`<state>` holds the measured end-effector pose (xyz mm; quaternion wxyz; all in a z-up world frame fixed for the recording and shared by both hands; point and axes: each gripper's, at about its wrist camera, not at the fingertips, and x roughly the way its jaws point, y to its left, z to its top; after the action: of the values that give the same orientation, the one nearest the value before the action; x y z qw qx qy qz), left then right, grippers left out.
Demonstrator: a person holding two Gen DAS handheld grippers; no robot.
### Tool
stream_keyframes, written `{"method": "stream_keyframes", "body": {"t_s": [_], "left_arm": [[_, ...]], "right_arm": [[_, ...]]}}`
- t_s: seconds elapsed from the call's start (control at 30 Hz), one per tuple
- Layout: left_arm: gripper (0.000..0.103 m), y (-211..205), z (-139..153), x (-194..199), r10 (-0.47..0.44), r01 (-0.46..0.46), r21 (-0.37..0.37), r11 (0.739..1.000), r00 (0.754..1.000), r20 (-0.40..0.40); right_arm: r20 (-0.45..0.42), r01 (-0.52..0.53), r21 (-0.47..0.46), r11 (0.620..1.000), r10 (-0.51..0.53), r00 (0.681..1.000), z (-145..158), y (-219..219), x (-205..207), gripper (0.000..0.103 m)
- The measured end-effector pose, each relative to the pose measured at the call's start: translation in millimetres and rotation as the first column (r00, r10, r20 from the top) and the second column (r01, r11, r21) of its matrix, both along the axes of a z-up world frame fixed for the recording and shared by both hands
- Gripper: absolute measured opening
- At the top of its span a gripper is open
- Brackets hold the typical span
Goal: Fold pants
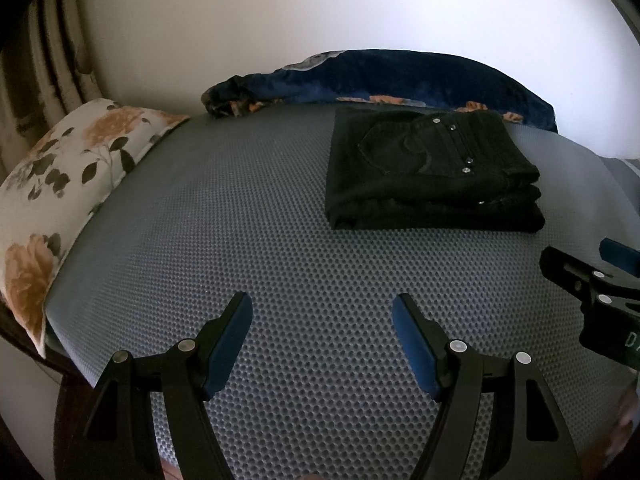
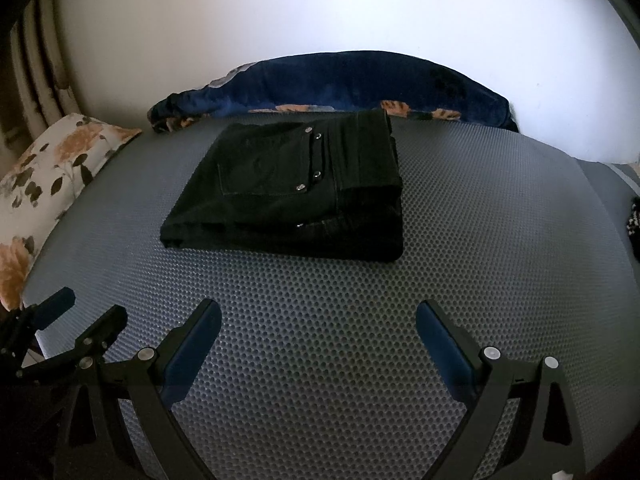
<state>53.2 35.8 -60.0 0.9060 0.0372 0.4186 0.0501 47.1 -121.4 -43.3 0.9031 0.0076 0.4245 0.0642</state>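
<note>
- Pants (image 2: 296,192) folded in a black stack, lying on the grey dotted bed mat (image 2: 320,320), far side, just in front of the blue floral blanket (image 2: 340,80).
- Left tongs (image 1: 322,316) apart, empty; stack sits far-right of them.
- Right tongs (image 2: 318,324) apart, empty; stack sits straight ahead, well clear.

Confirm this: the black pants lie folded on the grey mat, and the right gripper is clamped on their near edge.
Not quite. The black pants do lie folded on the grey mat, but the right gripper holds nothing: in the right wrist view its jaws stand open over bare mat, short of the near edge.
</note>
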Motion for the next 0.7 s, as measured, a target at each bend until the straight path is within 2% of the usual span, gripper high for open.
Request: {"method": "stream_keyframes", "body": {"t_s": [0.7], "left_arm": [[0.073, 4.7, -6.9, 0.8, 0.002, -0.002, 0.003, 1.000, 1.000, -0.010]], "right_arm": [[-0.021, 0.004, -0.009, 1.000, -0.004, 1.000, -6.7, 3.6, 1.4, 0.097]]}}
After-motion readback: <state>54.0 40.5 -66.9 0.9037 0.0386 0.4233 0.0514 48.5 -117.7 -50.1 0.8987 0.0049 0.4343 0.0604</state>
